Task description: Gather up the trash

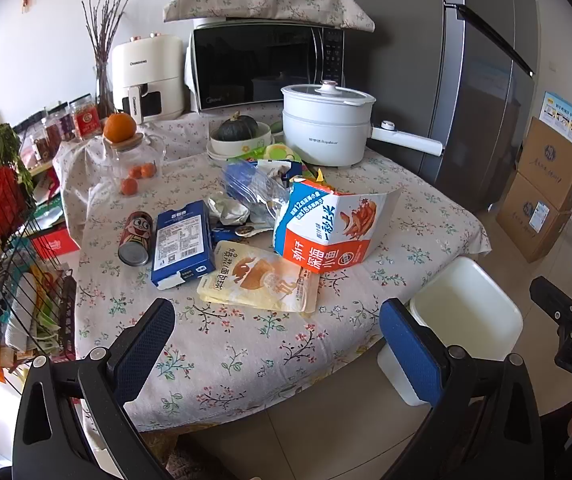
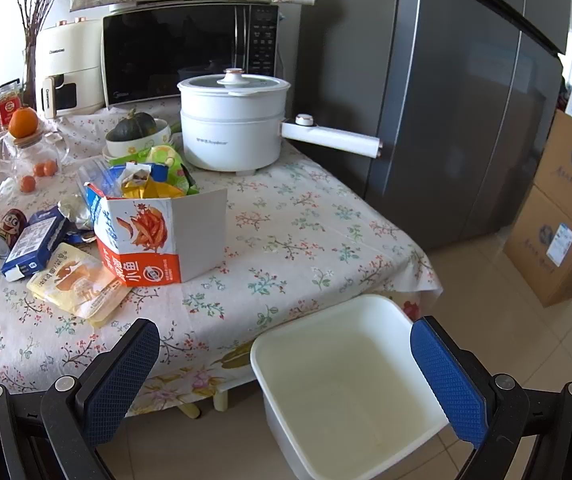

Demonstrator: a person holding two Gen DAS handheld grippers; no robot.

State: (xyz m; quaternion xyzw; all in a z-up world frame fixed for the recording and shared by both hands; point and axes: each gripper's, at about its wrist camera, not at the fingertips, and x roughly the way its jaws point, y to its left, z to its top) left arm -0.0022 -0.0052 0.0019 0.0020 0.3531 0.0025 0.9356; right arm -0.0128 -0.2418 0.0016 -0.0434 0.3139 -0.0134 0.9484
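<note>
Two grippers hang over the near edge of a table [image 1: 246,344] with a flowery cloth. Far left stands a wire rack [image 1: 10,264] full of bright packets. On the table, going right, a small can [image 1: 136,238] lies on its side, just beside a blue box [image 1: 184,246]. Next comes a flat yellow pouch [image 1: 262,280], touching the big orange and white snack carton [image 1: 326,226]. The carton stands open, with crumpled wrappers [image 2: 154,184] poking out of its top. Behind it sits a clear plastic bottle [image 1: 246,186] on its side. Farther back are a white cooking pot [image 1: 326,124] with a lid and a microwave [image 1: 266,66].

The left gripper [image 1: 278,340] is wide open and holds nothing; it is near the yellow pouch. The right gripper [image 2: 282,368] is wide open too, with nothing in it. Under it, on the floor beside the table's near right corner, is a white bin [image 2: 350,380], and I see nothing inside it. Far right, brown cardboard boxes [image 2: 566,216] are stacked beside a grey fridge [image 2: 446,100].
</note>
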